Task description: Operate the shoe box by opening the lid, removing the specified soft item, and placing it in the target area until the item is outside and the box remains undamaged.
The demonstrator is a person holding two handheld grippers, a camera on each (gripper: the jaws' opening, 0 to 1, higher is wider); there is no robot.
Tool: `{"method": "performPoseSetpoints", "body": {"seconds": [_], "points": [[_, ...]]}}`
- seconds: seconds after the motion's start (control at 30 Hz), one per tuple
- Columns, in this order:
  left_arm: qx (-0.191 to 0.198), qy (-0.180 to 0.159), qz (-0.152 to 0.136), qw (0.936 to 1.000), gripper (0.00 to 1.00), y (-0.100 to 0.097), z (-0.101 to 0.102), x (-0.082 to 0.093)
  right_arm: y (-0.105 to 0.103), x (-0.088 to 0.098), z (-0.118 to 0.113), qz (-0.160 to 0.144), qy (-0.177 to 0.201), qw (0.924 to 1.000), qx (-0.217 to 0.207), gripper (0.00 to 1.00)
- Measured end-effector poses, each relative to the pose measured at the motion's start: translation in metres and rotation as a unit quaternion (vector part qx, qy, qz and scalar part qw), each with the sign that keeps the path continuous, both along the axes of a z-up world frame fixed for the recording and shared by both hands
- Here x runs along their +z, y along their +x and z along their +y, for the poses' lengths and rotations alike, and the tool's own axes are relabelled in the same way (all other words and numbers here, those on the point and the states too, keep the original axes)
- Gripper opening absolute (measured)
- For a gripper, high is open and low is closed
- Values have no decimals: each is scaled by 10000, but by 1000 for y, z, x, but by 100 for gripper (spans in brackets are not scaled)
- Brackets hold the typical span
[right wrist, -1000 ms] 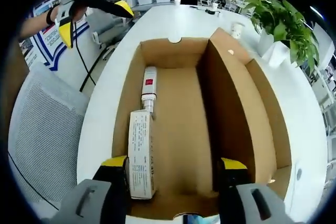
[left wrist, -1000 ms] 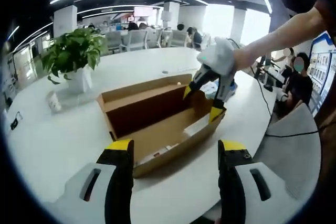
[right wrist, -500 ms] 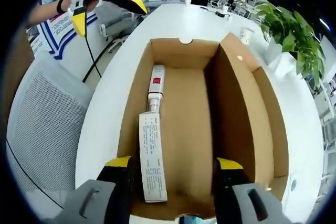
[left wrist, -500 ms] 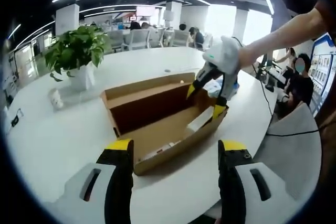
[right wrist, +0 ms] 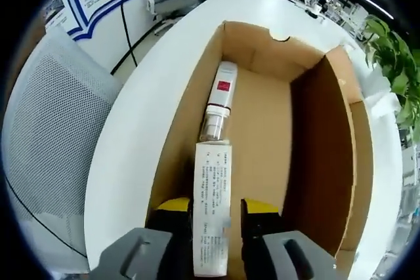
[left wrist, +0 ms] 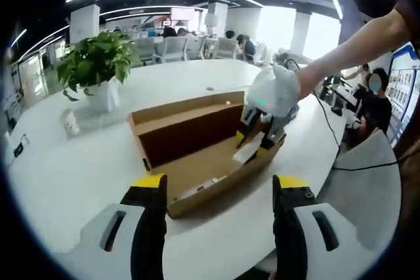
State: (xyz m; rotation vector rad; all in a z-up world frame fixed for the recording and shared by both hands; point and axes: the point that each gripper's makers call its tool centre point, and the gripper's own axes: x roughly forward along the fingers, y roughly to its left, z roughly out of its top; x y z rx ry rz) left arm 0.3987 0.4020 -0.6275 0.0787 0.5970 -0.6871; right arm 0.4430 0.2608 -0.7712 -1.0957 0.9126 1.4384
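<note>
The shoe box [left wrist: 197, 155] is seen lying open on the white desk [left wrist: 72, 181], its lid folded back and standing up along the far side, so the inside is laid bare for a reach from above. The right hand-held gripper [right wrist: 210, 211] is lowered into the near end of the box, and its yellow-tipped jaws are drawn narrow on either side of a slim white printed carton [right wrist: 212, 211]; contact looks made, and a pinch on the carton is judged to be in hand. In the left gripper view the same right hand-held gripper [left wrist: 254, 141] is shown dipped inside the box with the carton's white end between its jaws. Just beyond the carton, along the same wall, a white tube with a red label [right wrist: 219, 100] is left lying, almost end to end with it. The left hand-held gripper [left wrist: 220, 185] is held back over the desk edge, jaws spread wide and carrying nothing, seemingly parked clear of the lift. A potted plant [left wrist: 95, 63] is stood well apart on the desk. Removal is judged not yet done.
</note>
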Motion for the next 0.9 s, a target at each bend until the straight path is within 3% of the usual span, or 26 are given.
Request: {"method": "performPoseSetpoints", "body": {"seconds": [0.13,0.3,0.5,0.9], "points": [[62,-18,21,10000,65,-1,5,-2,-2,-3,-2,17,-134,9999,-42,17],[88,-17,47,9999,65,-2,7,-4,-1,0,-2,210,7,9990,-387,17],[96,-26,23,9999,65,-1,8,-1,2,5,-5,143,57,9990,-427,17],[61,-12,-35,10000,65,1,8,3,17,50,-7,-25,387,9970,-673,17]]}}
